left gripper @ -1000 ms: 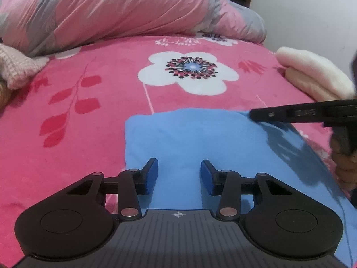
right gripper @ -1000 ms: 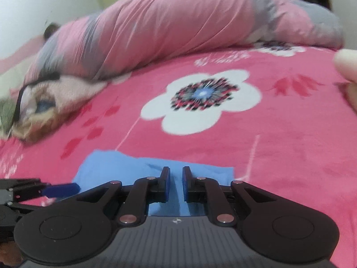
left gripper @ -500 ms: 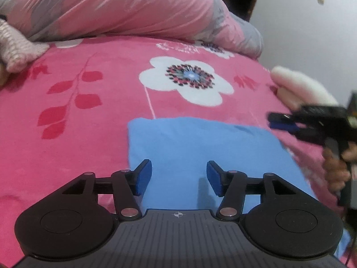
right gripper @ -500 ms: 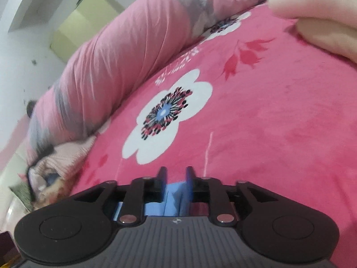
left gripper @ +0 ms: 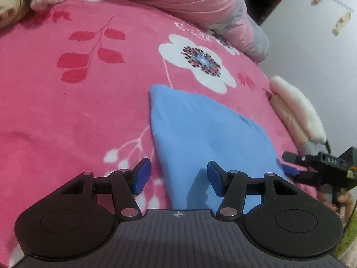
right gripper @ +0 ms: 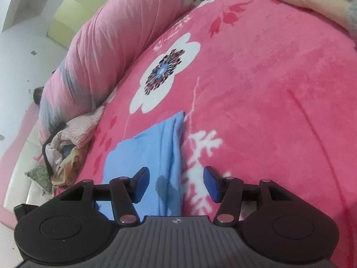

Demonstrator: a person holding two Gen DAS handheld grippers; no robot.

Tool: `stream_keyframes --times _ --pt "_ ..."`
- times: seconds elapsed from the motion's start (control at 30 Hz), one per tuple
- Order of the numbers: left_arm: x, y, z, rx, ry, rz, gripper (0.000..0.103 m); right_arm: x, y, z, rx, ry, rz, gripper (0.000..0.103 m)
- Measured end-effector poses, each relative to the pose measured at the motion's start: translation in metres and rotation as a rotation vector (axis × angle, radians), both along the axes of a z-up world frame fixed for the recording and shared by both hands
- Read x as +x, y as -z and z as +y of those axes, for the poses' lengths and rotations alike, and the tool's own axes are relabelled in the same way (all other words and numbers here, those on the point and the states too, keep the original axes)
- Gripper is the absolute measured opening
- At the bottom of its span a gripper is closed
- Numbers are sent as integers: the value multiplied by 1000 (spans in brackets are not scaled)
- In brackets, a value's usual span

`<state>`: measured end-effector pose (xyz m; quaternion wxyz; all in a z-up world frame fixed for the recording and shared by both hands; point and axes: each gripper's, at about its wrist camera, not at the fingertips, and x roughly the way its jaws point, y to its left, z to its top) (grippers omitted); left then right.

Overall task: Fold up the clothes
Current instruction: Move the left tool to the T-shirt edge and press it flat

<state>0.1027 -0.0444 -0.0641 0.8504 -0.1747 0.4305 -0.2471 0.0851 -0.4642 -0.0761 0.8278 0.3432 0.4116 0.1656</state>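
A folded blue garment (left gripper: 207,131) lies flat on the pink flowered blanket (left gripper: 78,111). My left gripper (left gripper: 177,177) hovers open over its near left edge, and the cloth passes under the gap without touching the pads. In the right wrist view the same blue garment (right gripper: 154,154) shows its folded right edge. My right gripper (right gripper: 176,184) hangs above that edge, its jaws opening and nothing pressed between them. The right gripper (left gripper: 294,167) also appears at the right edge of the left wrist view, beside the garment's corner.
A rolled pink and grey quilt (right gripper: 107,44) lies along the back of the bed. A heap of unfolded clothes (right gripper: 67,149) sits at the left. Folded cream clothes (left gripper: 296,111) lie at the right edge, by a white wall (left gripper: 312,51).
Both grippers rolled and pulled back toward the near side of the garment. The right gripper's jaws went from nearly shut to wide apart. The left jaws spread a little.
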Motion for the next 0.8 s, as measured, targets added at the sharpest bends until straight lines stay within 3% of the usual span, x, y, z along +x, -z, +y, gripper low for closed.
stream_keyframes --times 0.3,0.53,0.8 --pt "38 10 -4 -100 5 23 56 39 14 -2 127 -89 14 57" --pt "62 18 -12 -156 31 21 56 71 23 8 177 -163 17 49" --pt "59 21 -17 -181 85 -11 53 77 29 12 207 -182 5 41"
